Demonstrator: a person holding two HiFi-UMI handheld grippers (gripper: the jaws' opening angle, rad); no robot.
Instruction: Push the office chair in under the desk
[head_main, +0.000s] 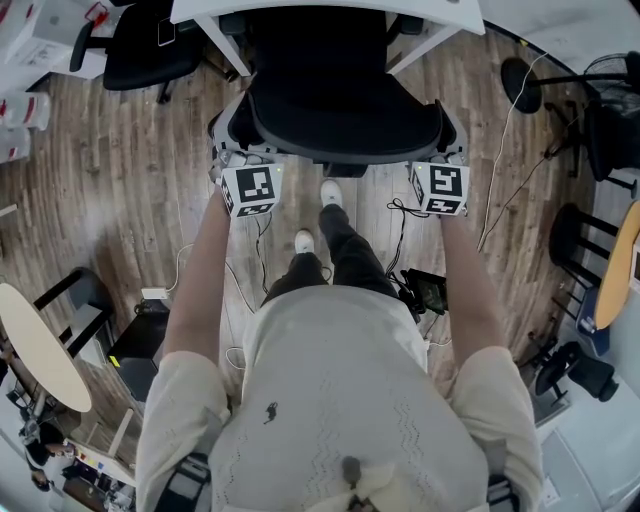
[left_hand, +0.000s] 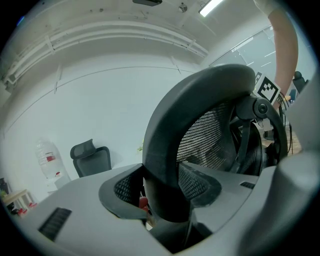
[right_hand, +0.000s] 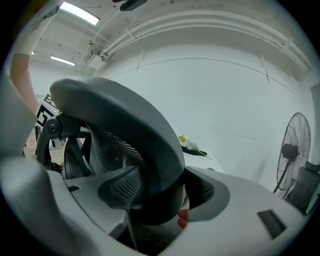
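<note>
The black office chair (head_main: 345, 100) stands in front of me, its seat partly beneath the white desk (head_main: 300, 10). My left gripper (head_main: 232, 150) clamps the left side of the backrest's curved frame (left_hand: 200, 100), which fills the space between its pads (left_hand: 125, 187). My right gripper (head_main: 445, 150) holds the right side of the same frame (right_hand: 125, 115) in the same way, pads (right_hand: 122, 187) against it. Mesh of the backrest shows behind the frame in both gripper views.
A second black chair (head_main: 150, 50) stands at the back left. A fan (head_main: 600, 100) and cables are on the right, stools at the right edge. A round table (head_main: 40, 350) is at the left. A black device (head_main: 430, 290) lies by my feet (head_main: 330, 195).
</note>
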